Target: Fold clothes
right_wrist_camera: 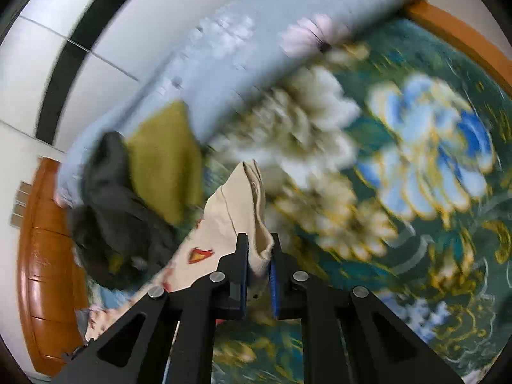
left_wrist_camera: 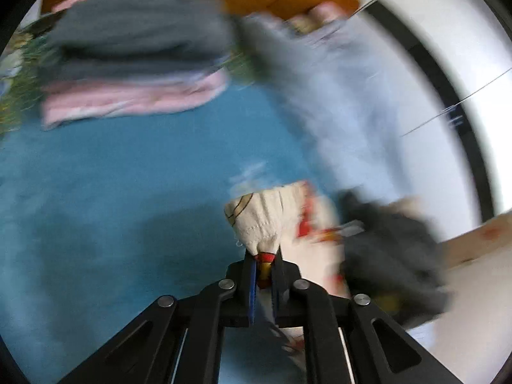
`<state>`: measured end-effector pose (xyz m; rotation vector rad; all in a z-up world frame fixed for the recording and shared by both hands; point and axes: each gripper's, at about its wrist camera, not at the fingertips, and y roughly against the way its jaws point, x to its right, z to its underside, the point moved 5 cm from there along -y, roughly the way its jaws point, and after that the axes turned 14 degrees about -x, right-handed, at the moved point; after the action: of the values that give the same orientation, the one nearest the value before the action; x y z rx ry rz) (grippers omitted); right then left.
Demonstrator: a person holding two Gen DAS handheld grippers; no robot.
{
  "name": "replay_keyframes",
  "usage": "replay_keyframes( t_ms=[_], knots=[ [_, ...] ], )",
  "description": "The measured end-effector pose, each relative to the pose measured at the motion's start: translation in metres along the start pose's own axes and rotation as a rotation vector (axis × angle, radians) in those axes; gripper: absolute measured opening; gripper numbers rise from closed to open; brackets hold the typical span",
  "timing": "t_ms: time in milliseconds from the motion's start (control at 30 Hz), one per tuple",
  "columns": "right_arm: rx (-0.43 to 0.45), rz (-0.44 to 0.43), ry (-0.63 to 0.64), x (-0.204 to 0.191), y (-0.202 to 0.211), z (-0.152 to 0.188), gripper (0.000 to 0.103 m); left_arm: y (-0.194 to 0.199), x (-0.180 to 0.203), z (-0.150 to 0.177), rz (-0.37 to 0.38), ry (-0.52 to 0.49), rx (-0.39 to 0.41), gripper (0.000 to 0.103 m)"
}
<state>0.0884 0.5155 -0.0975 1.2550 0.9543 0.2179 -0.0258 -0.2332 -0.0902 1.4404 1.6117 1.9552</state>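
A cream garment (left_wrist_camera: 272,220) with red and yellow prints hangs bunched from my left gripper (left_wrist_camera: 265,257), which is shut on its edge above the teal bed cover (left_wrist_camera: 128,176). In the right wrist view the same cream garment (right_wrist_camera: 236,204) runs up from my right gripper (right_wrist_camera: 259,252), shut on a folded edge of it. Both views are blurred by motion. A stack of folded clothes (left_wrist_camera: 134,60), grey on top and pink below, lies at the far left of the bed.
A pale blue quilt (left_wrist_camera: 336,96) lies along the bed's edge beside a dark garment (left_wrist_camera: 390,249) and an olive cloth (right_wrist_camera: 163,156). The floral bedspread (right_wrist_camera: 400,160) fills the right view. An orange wooden bed frame (right_wrist_camera: 44,249) and white floor tiles (left_wrist_camera: 448,32) border it.
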Motion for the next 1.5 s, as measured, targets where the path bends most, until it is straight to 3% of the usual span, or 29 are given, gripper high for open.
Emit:
replay_keyframes(
  t_ms=[33, 167, 267, 333, 500, 700, 833, 967, 1133, 1300, 1433, 1500],
  knots=[
    [-0.020, 0.020, -0.033, 0.013, -0.013, 0.004, 0.011, -0.019, -0.016, 0.003, -0.044, 0.036, -0.064, 0.010],
    [-0.035, 0.039, -0.101, 0.029, -0.030, 0.014, 0.011, -0.054, -0.049, 0.009, -0.057, 0.202, -0.211, 0.008],
    [-0.009, 0.041, -0.079, 0.018, -0.019, 0.013, 0.011, -0.058, -0.050, 0.010, -0.095, 0.202, -0.217, 0.008],
    [0.023, 0.072, -0.012, -0.011, -0.004, 0.013, 0.011, -0.059, -0.048, 0.012, -0.117, 0.192, -0.210, 0.008],
    [0.062, 0.163, 0.371, -0.130, -0.005, 0.037, 0.012, -0.049, -0.036, 0.014, -0.144, 0.120, -0.158, 0.008],
    [-0.071, 0.039, 0.679, -0.268, -0.079, 0.112, 0.011, -0.040, -0.016, 0.012, -0.139, 0.019, -0.109, 0.009],
    [-0.148, 0.072, 0.840, -0.328, -0.145, 0.175, 0.011, -0.034, -0.020, 0.013, -0.127, 0.027, -0.102, 0.009],
    [-0.231, 0.137, 0.920, -0.346, -0.196, 0.223, 0.011, -0.034, -0.019, 0.014, -0.115, 0.032, -0.095, 0.009],
    [-0.285, 0.215, 0.970, -0.344, -0.233, 0.248, 0.012, -0.036, -0.021, 0.015, -0.108, 0.049, -0.093, 0.009],
    [-0.416, 0.154, 1.053, -0.346, -0.247, 0.264, 0.022, -0.038, -0.023, 0.015, -0.104, 0.065, -0.099, 0.009],
    [-0.457, 0.070, 1.041, -0.346, -0.236, 0.256, 0.022, -0.039, -0.025, 0.015, -0.097, 0.069, -0.101, 0.009],
    [-0.464, 0.039, 1.007, -0.344, -0.228, 0.246, 0.029, -0.038, -0.023, 0.015, -0.094, 0.060, -0.095, 0.009]
  ],
)
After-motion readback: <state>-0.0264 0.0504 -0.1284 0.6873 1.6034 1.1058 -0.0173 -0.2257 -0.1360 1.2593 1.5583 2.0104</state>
